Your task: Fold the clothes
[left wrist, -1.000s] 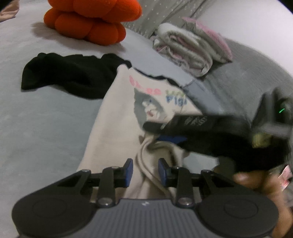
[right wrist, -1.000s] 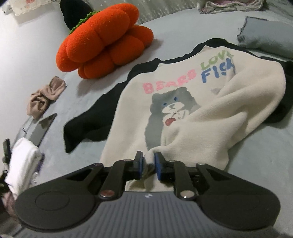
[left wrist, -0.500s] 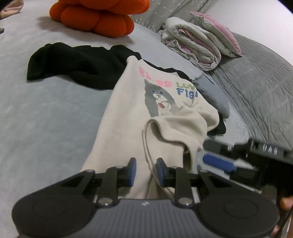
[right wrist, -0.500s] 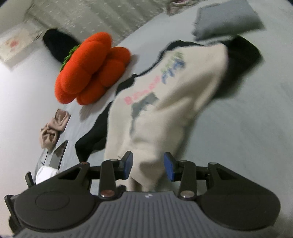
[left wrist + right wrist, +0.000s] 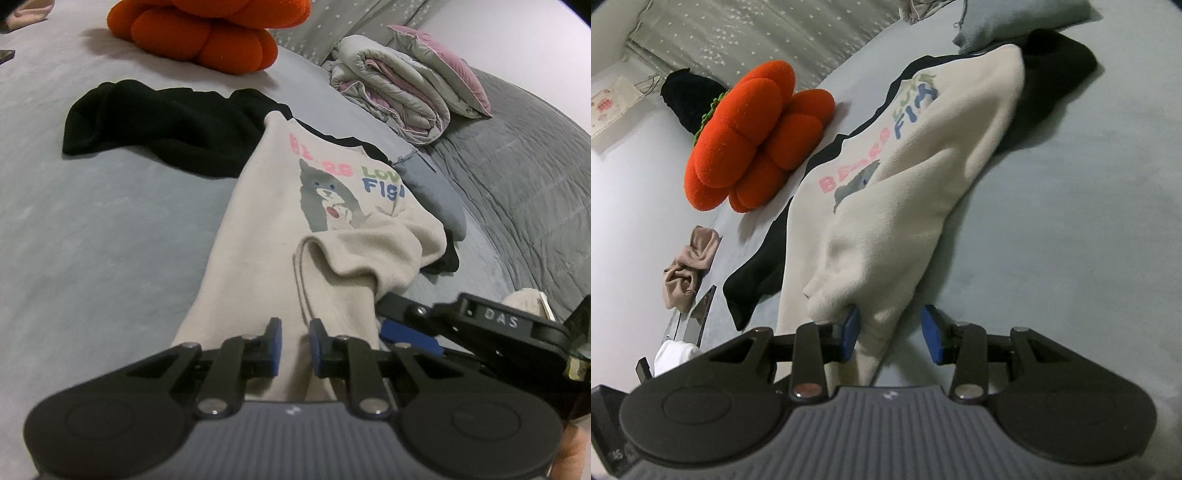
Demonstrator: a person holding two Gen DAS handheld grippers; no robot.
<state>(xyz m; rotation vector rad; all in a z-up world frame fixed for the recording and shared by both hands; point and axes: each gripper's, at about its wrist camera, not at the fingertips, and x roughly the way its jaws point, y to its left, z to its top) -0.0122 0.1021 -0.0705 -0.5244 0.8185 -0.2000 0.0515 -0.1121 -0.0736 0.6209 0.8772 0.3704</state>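
A cream sweatshirt (image 5: 266,221) with black sleeves (image 5: 166,129) and a bear print lies on the pale blue bed sheet (image 5: 92,240). Its right side is folded inward over the print. My left gripper (image 5: 295,345) is shut on the sweatshirt's near hem, with cream fabric filling the narrow gap between the blue pads. The right gripper (image 5: 891,334) stands open at the folded edge of the sweatshirt (image 5: 905,177). A bunch of cloth rests against its left pad only. In the left wrist view the right gripper (image 5: 399,319) sits just right of the hem.
An orange cushion (image 5: 207,37) lies beyond the sweatshirt. A rolled duvet (image 5: 406,85) and a folded grey-blue cloth (image 5: 432,192) are at the far right, by a grey quilt (image 5: 517,166). A beige cloth (image 5: 687,273) and a dark flat device (image 5: 701,314) lie to the left.
The right gripper let go of the cream fabric, opened wide and swung lower to the right. The left gripper's pads closed in on the hem.
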